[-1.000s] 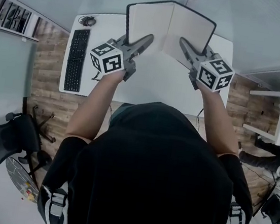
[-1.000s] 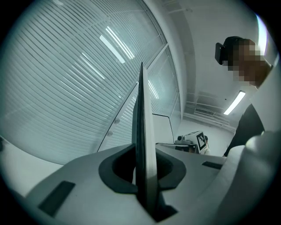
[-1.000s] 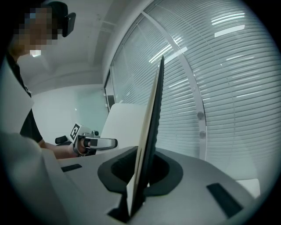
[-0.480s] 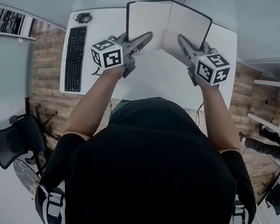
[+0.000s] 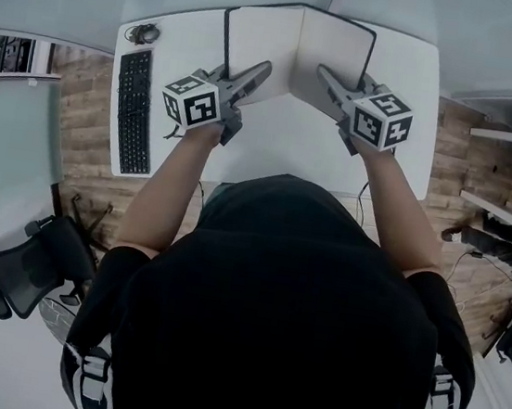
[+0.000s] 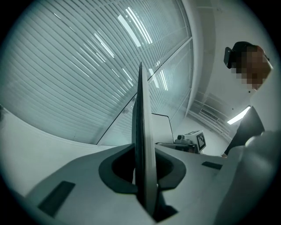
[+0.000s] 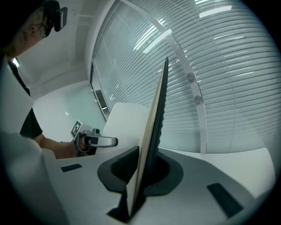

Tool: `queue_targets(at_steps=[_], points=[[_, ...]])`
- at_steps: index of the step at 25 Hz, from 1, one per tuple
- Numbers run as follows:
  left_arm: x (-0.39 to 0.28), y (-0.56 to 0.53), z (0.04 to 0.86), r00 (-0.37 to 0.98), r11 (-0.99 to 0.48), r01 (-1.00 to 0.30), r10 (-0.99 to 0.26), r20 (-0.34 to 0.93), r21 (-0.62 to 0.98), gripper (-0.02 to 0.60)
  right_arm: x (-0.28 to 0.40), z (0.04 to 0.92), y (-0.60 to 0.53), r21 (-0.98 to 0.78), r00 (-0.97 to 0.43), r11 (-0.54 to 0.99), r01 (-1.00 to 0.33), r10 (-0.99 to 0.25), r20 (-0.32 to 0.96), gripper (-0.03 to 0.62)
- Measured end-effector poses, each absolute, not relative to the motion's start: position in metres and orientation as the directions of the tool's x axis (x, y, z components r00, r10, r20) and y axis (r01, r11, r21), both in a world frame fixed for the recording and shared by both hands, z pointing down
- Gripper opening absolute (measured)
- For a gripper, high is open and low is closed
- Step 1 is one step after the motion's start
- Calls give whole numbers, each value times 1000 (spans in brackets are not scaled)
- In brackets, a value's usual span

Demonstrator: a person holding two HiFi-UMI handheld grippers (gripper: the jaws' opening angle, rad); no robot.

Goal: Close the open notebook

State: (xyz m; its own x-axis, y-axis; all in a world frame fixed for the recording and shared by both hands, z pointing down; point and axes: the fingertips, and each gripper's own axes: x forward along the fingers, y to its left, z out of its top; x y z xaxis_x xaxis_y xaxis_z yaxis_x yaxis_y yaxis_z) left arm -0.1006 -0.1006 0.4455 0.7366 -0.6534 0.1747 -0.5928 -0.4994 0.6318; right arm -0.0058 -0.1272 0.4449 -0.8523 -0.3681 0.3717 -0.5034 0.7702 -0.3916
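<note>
I have both tools clamped on the open notebook with the black cover and blank pale pages (image 5: pixel 263 33). It sits over the far part of the white bench (image 5: pixel 272 150), spread in a shallow V with the pages facing me and the spine on the far side.

The left hand-held gripper (image 5: pixel 260 67) is shut down narrow on the near edge of the left half. In the left gripper view the jaws pinch that half, which stands between them as a thin upright slab, dark cover on the left and pale page block on the right. The right hand-held gripper (image 5: pixel 322 70) is closed the same way on the near edge of the right half. In the right gripper view the pale pages face left and the dark cover faces right, and the slab leans slightly to the right at the top.

The two grippers are well apart, one on each side of the fold, and each shows in the background of the other's view. The square-marker cubes sit just in front of my hands. From the head view I cannot tell whether the notebook's lower edge touches the bench.

A long black keyboard (image 5: pixel 136 108) lies along the left side of the bench, well clear of the notebook. A black office chair (image 5: pixel 33 263) stands on the floor to the lower left. Pale slatted blinds (image 6: pixel 66 66) fill the background of both gripper views.
</note>
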Motion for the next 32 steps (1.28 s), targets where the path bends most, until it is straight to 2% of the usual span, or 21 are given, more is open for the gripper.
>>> queue_targets(at_steps=[15, 20, 32], points=[[-107, -113, 536, 762, -391, -555, -592, 261, 734, 60, -11, 536, -136, -481, -822, 684, -548, -334, 461, 58], [-111, -110, 567, 778, -390, -571, -539, 324, 723, 60, -21, 563, -133, -521, -816, 648, -557, -308, 489, 57], [-108, -106, 615, 795, -326, -558, -473, 380, 763, 60, -19, 608, -129, -528, -782, 615, -586, -260, 566, 57]])
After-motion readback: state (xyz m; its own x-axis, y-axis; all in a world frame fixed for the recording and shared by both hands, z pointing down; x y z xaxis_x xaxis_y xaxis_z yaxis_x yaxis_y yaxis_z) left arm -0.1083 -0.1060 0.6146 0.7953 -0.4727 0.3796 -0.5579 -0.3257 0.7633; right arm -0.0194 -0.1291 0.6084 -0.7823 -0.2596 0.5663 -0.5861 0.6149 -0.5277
